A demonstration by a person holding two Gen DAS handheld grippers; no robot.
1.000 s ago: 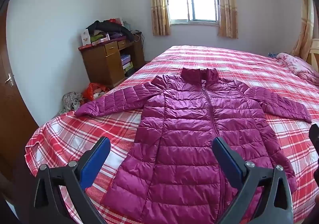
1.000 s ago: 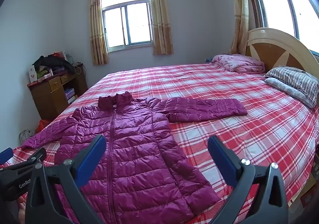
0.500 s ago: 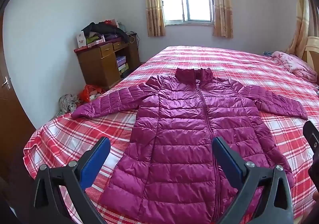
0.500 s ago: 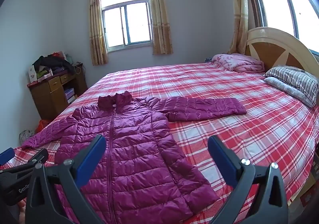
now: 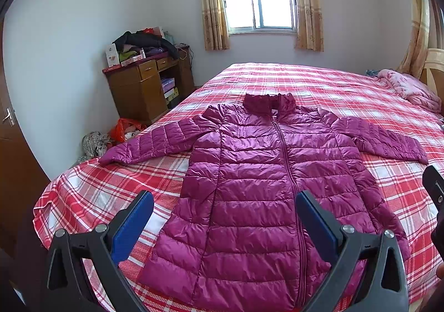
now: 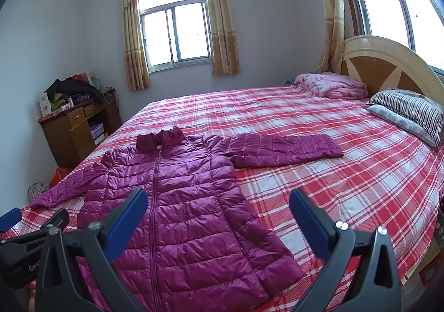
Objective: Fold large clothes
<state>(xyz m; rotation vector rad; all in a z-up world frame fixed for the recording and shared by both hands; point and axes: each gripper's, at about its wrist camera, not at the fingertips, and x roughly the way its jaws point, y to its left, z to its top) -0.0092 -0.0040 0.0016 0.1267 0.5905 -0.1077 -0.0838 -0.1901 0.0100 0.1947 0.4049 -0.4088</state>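
A magenta quilted puffer jacket [image 5: 266, 190] lies flat and zipped on the red plaid bed [image 5: 319, 84], collar toward the window, both sleeves spread outward. My left gripper [image 5: 224, 217] hovers open above the jacket's lower hem, nothing between its blue pads. In the right wrist view the same jacket [image 6: 177, 201] fills the lower left, its right sleeve [image 6: 283, 149] stretched across the bed [image 6: 360, 173]. My right gripper [image 6: 219, 216] is open over the jacket's lower right edge, holding nothing. The left gripper's body [image 6: 25, 245] shows at the left edge.
A wooden cabinet [image 5: 144, 90] piled with clothes and boxes stands left of the bed, with bags on the floor [image 5: 111, 134]. A pink folded blanket [image 6: 330, 84], striped pillows [image 6: 408, 109] and the headboard [image 6: 388, 62] are at the bed's right end. A brown door [image 5: 11, 145] is at far left.
The left wrist view has shifted slightly, so the jacket sits a bit more left and lower in frame. The right gripper has barely moved. Both grippers stay open.
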